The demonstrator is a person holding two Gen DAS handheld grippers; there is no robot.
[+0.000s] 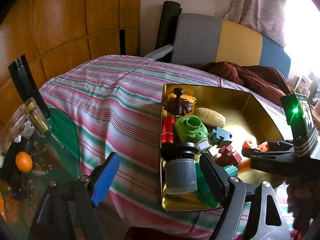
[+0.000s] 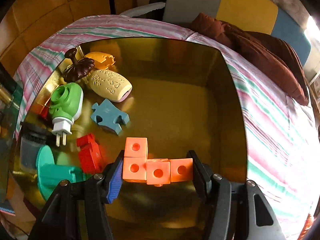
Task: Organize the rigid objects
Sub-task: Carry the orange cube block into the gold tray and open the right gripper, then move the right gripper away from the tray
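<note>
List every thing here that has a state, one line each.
Gold tin: lidless, partly filled.
Orange cube piece: clamped in the right tongs, above the tin floor.
Left tongs: open, nothing between them.
Green plug-in: unplugged, lying in the tin.
Blue puzzle piece: flat on the tin floor.
Red block: lying in the tin.

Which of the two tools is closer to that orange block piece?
Right. The right tool grips the orange block piece over the gold tin. The left tool is open and empty at the tin's other end.
</note>
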